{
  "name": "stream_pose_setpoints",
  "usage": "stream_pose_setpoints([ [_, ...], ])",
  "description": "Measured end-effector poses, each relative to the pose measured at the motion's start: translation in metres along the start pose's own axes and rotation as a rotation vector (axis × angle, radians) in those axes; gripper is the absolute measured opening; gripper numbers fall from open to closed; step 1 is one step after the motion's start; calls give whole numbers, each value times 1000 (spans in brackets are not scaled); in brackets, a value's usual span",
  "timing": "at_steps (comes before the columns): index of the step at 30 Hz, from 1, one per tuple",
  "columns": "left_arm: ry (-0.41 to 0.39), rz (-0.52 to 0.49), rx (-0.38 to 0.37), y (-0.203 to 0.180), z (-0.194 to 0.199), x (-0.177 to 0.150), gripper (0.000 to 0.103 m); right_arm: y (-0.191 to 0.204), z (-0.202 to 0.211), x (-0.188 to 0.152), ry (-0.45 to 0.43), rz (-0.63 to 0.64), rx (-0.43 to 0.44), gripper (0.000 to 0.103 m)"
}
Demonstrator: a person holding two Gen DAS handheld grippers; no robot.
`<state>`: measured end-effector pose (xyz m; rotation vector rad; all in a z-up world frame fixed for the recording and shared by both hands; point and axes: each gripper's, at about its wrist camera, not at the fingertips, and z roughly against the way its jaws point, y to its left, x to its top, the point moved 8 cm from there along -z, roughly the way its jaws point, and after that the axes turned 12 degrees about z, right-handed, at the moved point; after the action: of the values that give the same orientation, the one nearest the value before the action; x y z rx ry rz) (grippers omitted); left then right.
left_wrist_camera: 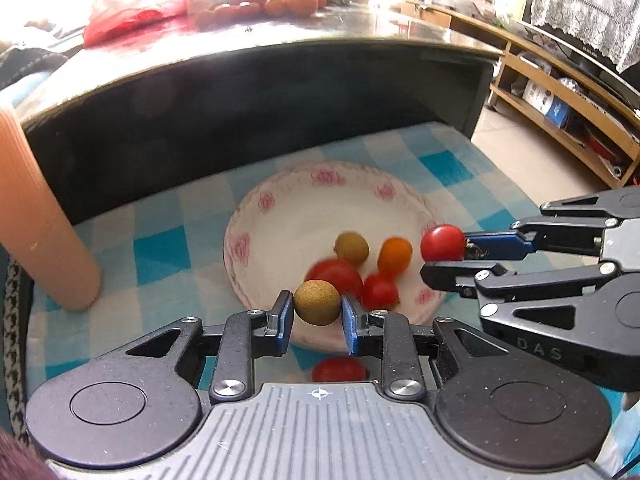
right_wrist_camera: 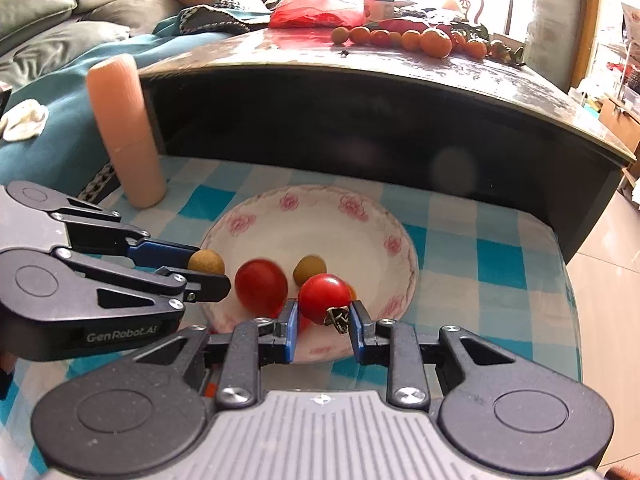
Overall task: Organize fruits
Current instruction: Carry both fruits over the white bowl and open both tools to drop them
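Your left gripper (left_wrist_camera: 316, 311) is clamped on a brown round fruit (left_wrist_camera: 317, 302), one blue pad on each side of it, held over the near rim of the plate (left_wrist_camera: 280, 216). Your right gripper (right_wrist_camera: 324, 318) grips a red cherry tomato (right_wrist_camera: 325, 304) with its dried stem pointing down toward the camera; it too hangs over the near edge of the plate.

In the left wrist view the right gripper comes in from 3 o'clock with the tomato at its tips, just past the plate's rim. In the right wrist view the left gripper enters from 9 o'clock, its fruit at the plate's left edge.

On the white, pink-flowered plate lie a second brown fruit (left_wrist_camera: 352, 248), an orange tomato (left_wrist_camera: 395, 255) and two red tomatoes (left_wrist_camera: 338, 276), bunched toward the near side, one blurred. Another red tomato (left_wrist_camera: 339, 369) lies on the blue checked cloth (left_wrist_camera: 160, 248) at 6 o'clock of the plate, partly hidden by your left gripper.

A peach-coloured cylinder (right_wrist_camera: 126, 132) stands upright on the cloth at 10 o'clock of the plate. On the dark bench (right_wrist_camera: 360, 112) behind sit more small orange and red fruits (right_wrist_camera: 434, 42) and a red bag (right_wrist_camera: 316, 4).
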<state>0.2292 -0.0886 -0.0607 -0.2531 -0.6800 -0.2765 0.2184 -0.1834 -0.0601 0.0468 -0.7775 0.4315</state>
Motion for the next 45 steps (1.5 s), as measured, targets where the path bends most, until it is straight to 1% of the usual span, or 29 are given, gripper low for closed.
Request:
stream_pose_setpoints([
  [9, -10, 50, 14, 8, -13, 13, 35, -6, -16, 3, 12, -4, -10, 42],
  [19, -1, 66, 23, 10, -14, 12, 38, -9, -21, 2, 14, -15, -9, 43],
  [24, 4, 61, 28, 10, -15, 11, 41, -9, -19, 3, 4, -13, -6, 43],
  [26, 2, 63, 28, 10, -14, 12, 44, -8, -18, 3, 2, -15, 1, 45],
  [32, -7, 62, 30, 12, -10, 12, 50, -9, -15, 3, -9, -20, -1, 46],
  [37, -6, 63, 40, 15, -8, 12, 51, -10, -11, 4, -20, -23, -8, 46],
  [45, -22, 66, 44, 18, 3, 12, 58, -16, 1, 2, -28, -48, -23, 46],
])
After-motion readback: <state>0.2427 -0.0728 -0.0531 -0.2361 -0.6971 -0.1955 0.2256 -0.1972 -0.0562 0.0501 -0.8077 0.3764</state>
